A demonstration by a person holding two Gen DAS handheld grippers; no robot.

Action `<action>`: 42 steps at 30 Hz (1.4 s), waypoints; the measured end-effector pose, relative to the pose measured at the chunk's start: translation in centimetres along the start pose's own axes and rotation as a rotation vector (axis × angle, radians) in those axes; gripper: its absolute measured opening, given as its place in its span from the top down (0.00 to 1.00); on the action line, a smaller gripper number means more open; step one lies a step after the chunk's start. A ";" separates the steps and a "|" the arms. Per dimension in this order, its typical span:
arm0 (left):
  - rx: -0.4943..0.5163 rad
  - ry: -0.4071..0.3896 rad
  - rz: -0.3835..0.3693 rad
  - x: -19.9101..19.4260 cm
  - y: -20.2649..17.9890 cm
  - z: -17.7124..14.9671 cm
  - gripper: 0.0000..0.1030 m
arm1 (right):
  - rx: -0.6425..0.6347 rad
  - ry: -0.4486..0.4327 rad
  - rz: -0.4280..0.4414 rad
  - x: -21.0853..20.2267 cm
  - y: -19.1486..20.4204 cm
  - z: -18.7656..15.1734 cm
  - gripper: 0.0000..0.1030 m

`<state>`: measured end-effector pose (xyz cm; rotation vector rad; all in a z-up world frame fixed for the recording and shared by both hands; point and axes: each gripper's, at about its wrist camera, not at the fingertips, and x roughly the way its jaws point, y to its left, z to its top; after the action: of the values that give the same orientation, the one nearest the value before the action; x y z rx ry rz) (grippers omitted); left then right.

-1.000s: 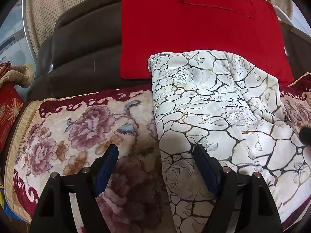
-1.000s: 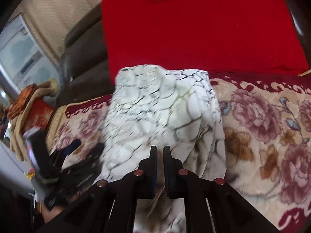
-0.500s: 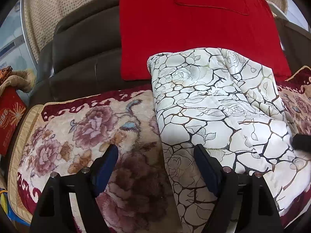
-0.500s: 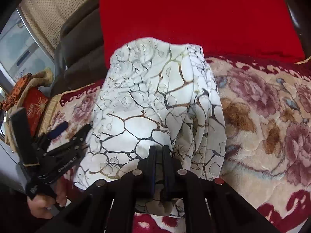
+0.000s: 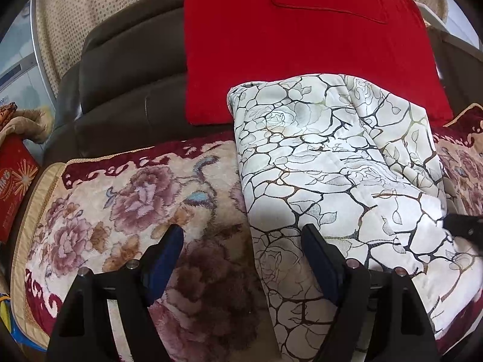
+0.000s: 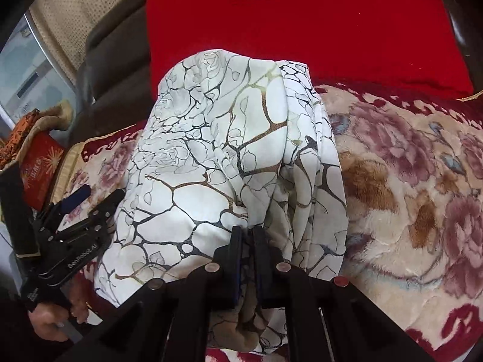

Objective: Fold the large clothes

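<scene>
A large white cloth with a dark and gold crackle-and-rose print (image 5: 332, 175) lies folded lengthwise on the floral sofa cover (image 5: 120, 205). My left gripper (image 5: 241, 250) is open and empty, straddling the cloth's left edge near its front end. It also shows in the right wrist view (image 6: 90, 202). My right gripper (image 6: 247, 235) is shut on the cloth's (image 6: 217, 157) near edge, which bunches up between the jaws. Its dark tip shows in the left wrist view (image 5: 465, 229).
A red cushion (image 5: 302, 45) leans on the dark brown sofa back (image 5: 126, 72) behind the cloth. A red box (image 5: 15, 187) and a beige bundle (image 5: 21, 120) sit at the sofa's left end. The sofa's front edge is close below me.
My right gripper has drawn the cloth's near edge toward the sofa front, pulling the fabric taut and closer. My left gripper stayed open beside the left edge, shifting slightly.
</scene>
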<state>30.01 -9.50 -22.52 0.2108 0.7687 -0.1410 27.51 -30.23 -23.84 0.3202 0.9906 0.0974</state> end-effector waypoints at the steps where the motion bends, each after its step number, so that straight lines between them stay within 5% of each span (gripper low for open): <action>1: -0.003 0.001 -0.001 0.0 0.0 0.0 0.22 | 0.011 -0.007 0.010 -0.5 -0.2 0.3 0.90; 9: -0.007 0.000 0.002 0.3 0.0 0.3 0.22 | 0.025 -0.071 -0.010 -0.8 -0.3 3.3 0.88; 10: -0.008 0.001 0.001 0.4 0.0 0.3 0.22 | 0.028 -0.057 -0.022 0.0 -0.5 3.7 0.84; 12: -0.009 0.004 0.000 0.6 0.0 0.3 0.20 | 0.039 -0.017 -0.047 2.0 -1.1 4.0 0.40; 13: -0.009 0.004 0.003 0.6 0.0 0.3 0.19 | 0.049 -0.007 -0.025 2.7 -1.3 4.0 0.38; 23: -0.069 0.003 -0.066 0.2 1.6 0.8 0.18 | 0.100 -0.140 0.051 -0.6 -2.5 2.7 0.37; 28: -0.055 -0.051 -0.028 -0.8 2.0 0.9 0.17 | 0.133 -0.243 0.013 -3.6 -4.1 1.7 0.37; 36: -0.106 0.029 0.024 1.2 3.7 0.9 0.16 | 0.232 -0.257 0.067 -3.1 -7.2 0.3 0.38; 42: -0.043 0.031 0.049 1.6 2.5 0.6 0.16 | 0.082 -0.247 0.058 -2.2 -3.9 0.1 0.47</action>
<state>32.06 -7.29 -22.94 0.1914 0.7963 -0.0752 26.15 -34.48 -23.23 0.4259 0.7415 0.0682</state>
